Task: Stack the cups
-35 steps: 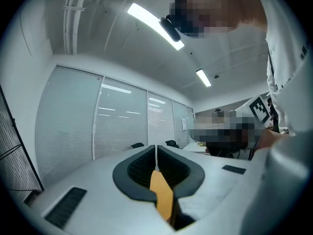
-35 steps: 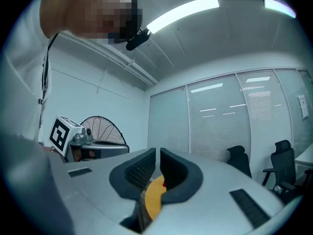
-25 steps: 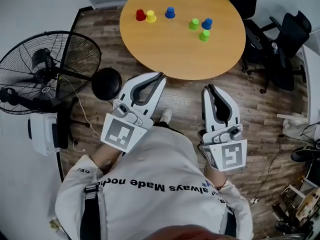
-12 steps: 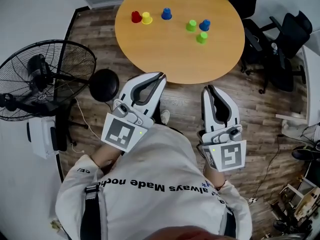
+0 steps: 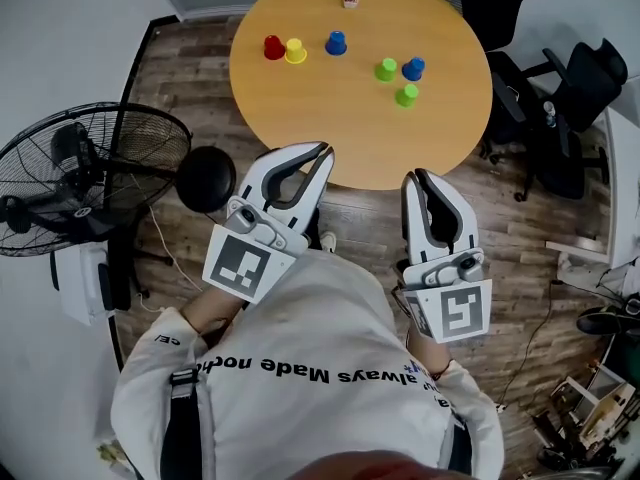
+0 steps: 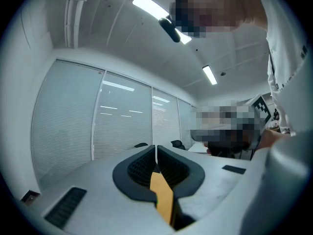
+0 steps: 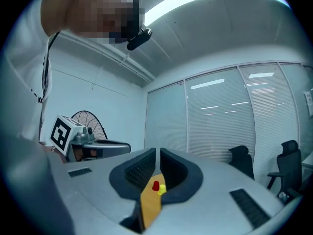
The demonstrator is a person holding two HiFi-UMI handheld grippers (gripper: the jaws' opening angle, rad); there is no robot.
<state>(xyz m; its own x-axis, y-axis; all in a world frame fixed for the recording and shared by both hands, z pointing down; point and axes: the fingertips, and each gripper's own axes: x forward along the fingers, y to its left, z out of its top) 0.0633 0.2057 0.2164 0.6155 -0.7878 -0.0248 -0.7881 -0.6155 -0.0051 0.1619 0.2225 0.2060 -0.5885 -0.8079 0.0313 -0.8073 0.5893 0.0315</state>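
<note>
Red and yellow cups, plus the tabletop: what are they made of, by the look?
Red cup, yellow cup: probably plastic; uniform bright colour, smooth surface. Tabletop: wood or wood-look laminate; even tan, satin finish; grain too small to tell.

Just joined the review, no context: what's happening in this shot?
A person faces a round table with the left gripper and right gripper held level, both shut and empty. Six cups stand unstacked on it: red cup, yellow cup, lone blue cup, then second blue cup, far green cup, near green cup. Stacking hasn't begun.
</note>
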